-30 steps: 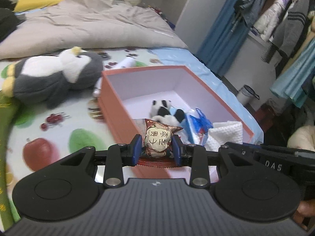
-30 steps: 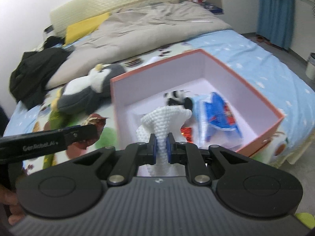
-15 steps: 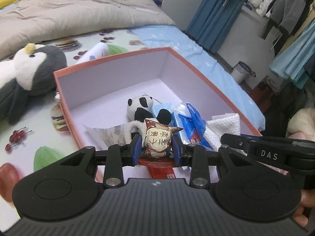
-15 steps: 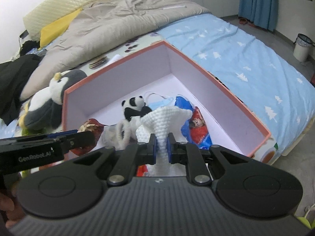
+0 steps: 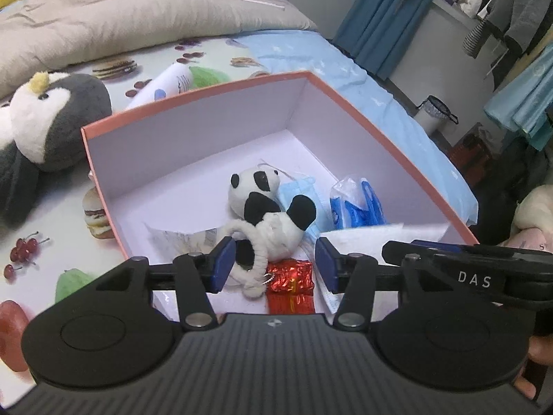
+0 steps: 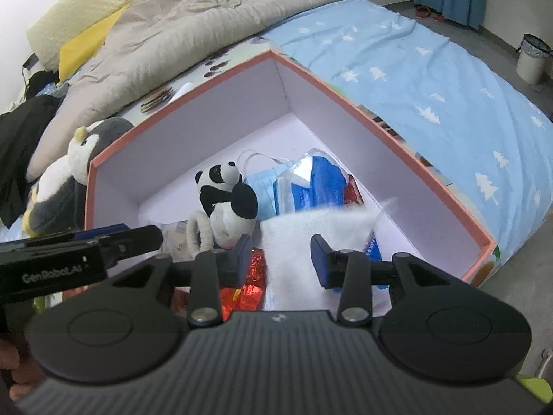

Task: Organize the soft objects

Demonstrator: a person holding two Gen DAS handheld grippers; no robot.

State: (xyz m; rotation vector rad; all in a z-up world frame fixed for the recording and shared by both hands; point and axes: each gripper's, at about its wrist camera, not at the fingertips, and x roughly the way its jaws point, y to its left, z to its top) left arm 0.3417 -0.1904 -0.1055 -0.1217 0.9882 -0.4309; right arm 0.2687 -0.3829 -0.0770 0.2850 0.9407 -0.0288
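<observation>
Box (image 5: 387, 128) below both grippers (image 5: 273, 259) (image 6: 280, 256), jaws spread.

I am seeing a beige duvet (image 5: 145, 14) lying rumpled across the far part of the bed, and in the right view a yellow pillow (image 6: 88, 43) is sticking out from under its far edge, below a cream headboard (image 6: 86, 3). A fruit-print sheet (image 5: 41, 238) is covering the near left of the mattress, and a pale blue sheet (image 6: 432, 79) with white trees is running down the right side. Black clothing (image 6: 17, 141) is lying heaped at the left edge. Blue curtains (image 5: 383, 17) are hanging beyond the bed, clothes (image 5: 504, 10) are hanging on a rack to the right, and a small bin (image 6: 532, 57) is standing on the floor.
</observation>
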